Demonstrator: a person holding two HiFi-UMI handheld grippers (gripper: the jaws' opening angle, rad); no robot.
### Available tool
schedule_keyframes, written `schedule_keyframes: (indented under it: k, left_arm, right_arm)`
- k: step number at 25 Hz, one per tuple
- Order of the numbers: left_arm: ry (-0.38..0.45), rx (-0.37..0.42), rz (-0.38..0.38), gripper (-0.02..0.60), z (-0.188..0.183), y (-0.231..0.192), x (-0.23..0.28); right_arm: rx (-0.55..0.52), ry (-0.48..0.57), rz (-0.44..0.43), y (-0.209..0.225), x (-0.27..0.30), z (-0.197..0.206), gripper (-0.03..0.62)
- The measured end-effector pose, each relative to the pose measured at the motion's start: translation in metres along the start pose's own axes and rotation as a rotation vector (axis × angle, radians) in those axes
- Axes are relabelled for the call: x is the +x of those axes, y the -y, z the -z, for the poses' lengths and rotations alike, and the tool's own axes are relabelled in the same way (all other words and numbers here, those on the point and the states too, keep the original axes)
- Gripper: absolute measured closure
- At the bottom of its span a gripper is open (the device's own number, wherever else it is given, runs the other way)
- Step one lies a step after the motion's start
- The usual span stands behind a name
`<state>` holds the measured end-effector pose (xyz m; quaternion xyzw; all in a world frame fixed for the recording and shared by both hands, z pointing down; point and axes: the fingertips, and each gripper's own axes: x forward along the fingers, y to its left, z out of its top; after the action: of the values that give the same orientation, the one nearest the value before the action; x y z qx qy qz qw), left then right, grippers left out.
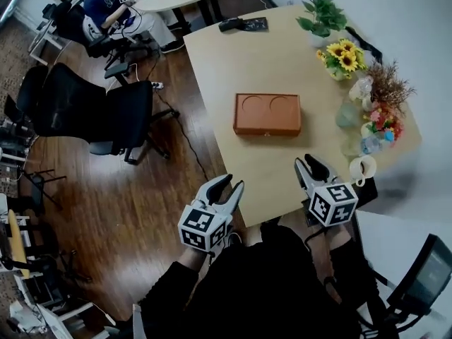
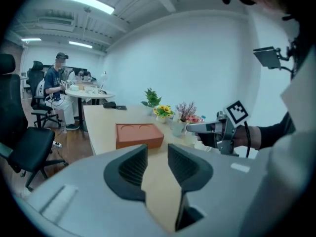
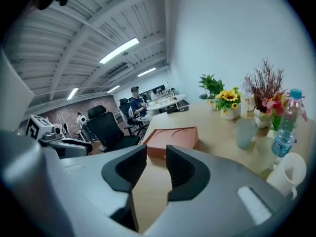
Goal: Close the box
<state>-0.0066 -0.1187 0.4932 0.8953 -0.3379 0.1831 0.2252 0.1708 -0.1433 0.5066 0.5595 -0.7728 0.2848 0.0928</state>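
The brown box lies flat in the middle of the bench, its lid apparently already down, well apart from both tools; the left gripper and right gripper hang at the near edge, one to each side, probably so they can come at the box from both ends; each has its jaws parted, holding nothing, with only bare bench between them; the head view gives the whole layout from above, while the right gripper view alone shows the water bottle and white cup from the side.
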Motion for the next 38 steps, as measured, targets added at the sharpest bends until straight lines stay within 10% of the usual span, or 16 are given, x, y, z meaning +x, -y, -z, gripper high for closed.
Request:
schedule_keyframes:
  k: [14, 38]
  left_arm:
    - [0.339, 0.186, 0.161, 0.469, -0.001, 0.081, -0.176]
    - [0.326, 0.246, 0.07, 0.469, 0.008, 0.152, -0.191]
  right_arm:
    - [-0.202, 0.341, 0.066, -0.207, -0.157, 0.017, 0.467]
    - [-0.29, 0.436, -0.035, -0.214, -0.231, 0.025, 0.484]
